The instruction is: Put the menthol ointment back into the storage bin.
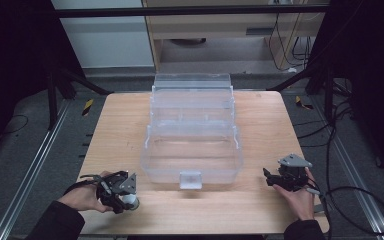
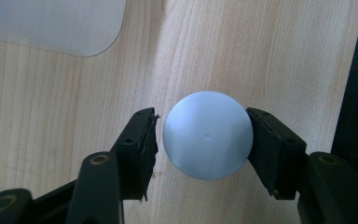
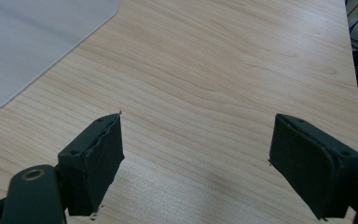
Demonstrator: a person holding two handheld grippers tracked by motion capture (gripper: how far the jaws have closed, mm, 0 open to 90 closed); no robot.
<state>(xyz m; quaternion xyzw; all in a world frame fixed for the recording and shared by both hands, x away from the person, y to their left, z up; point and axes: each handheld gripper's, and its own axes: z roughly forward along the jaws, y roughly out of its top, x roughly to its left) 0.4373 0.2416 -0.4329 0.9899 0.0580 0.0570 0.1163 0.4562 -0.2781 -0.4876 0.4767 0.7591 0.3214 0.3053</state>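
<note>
Early stage: left gripper point(image 2: 203, 140) straddling pale round cap point(image 2: 208, 135) on desk point(image 2: 261, 46), right-hand jaw touching, left-hand jaw just apart, not clamped yet; right gripper point(image 3: 198, 158) spread wide, holding nothing; clear bin point(image 1: 192, 150) ahead, lifting and placing left

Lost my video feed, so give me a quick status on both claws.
Left claw straddling a pale round object, small gap at one jaw, not clamped. Right claw open over bare table. Clear bin sits mid-table, nothing blocking.
</note>
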